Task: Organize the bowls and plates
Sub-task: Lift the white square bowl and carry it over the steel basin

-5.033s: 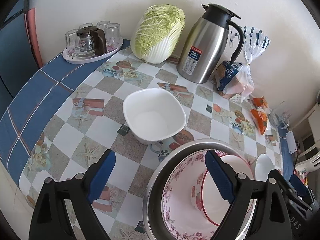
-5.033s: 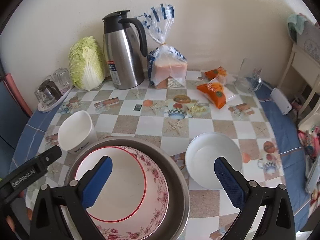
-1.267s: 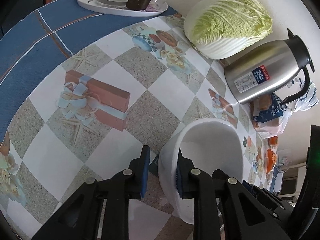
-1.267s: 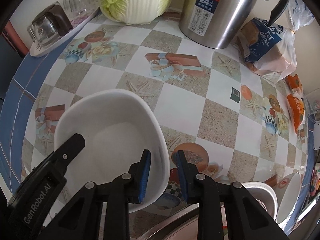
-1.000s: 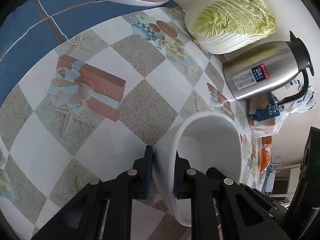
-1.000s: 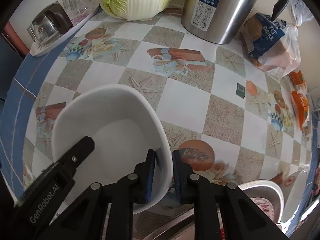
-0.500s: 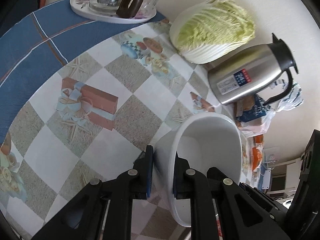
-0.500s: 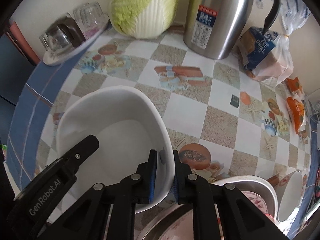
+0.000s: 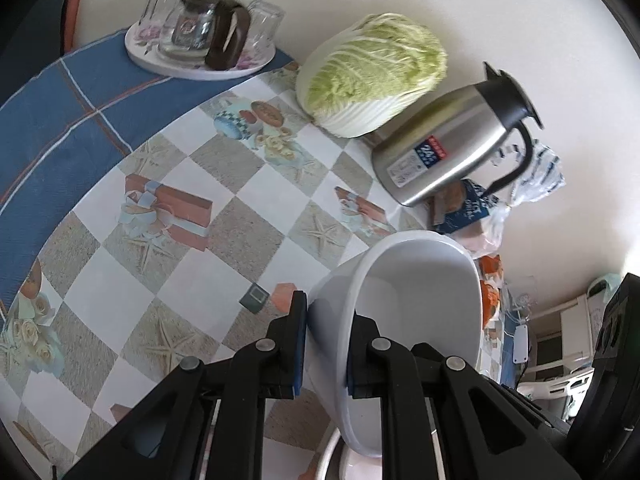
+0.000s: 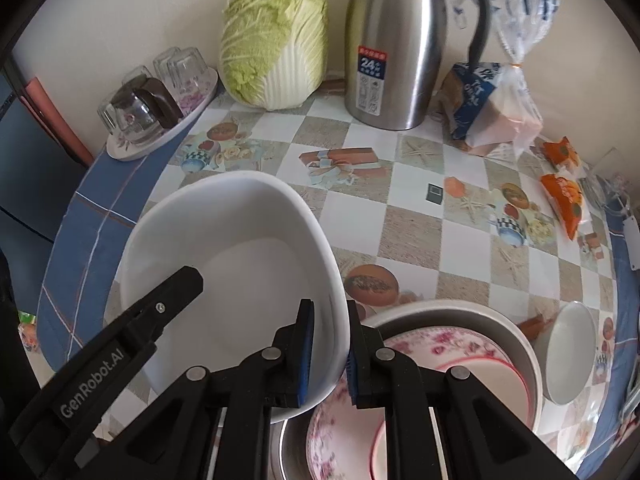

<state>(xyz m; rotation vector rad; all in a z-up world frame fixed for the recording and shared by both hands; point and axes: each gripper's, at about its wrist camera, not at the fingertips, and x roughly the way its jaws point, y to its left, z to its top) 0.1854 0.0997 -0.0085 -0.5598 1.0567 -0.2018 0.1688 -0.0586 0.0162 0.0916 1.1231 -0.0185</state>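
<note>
A deep white bowl point(image 10: 232, 264) hangs above the table, held by both grippers on opposite sides of its rim. My right gripper point(image 10: 327, 344) is shut on the bowl's right rim; my left gripper point(image 9: 325, 340) is shut on the white bowl point(image 9: 416, 312) at its left rim. The left gripper's finger point(image 10: 160, 304) shows inside the bowl in the right wrist view. Below the bowl's right side sits a steel basin point(image 10: 516, 344) holding a pink floral plate point(image 10: 440, 348) and a red-rimmed bowl point(image 10: 400, 440). A smaller white bowl point(image 10: 568, 352) stands to the basin's right.
Along the wall stand a tray of glasses point(image 10: 160, 108), a napa cabbage point(image 10: 276, 40), a steel thermos jug point(image 10: 396, 48) and a bagged bread loaf point(image 10: 496, 96). Orange snack packets point(image 10: 564, 184) lie at the right. The checkered tablecloth point(image 10: 360, 216) covers a round table.
Both grippers have lifted the white bowl off the table and carried it toward the steel basin; the basin and its plates now show more fully in the right wrist view.
</note>
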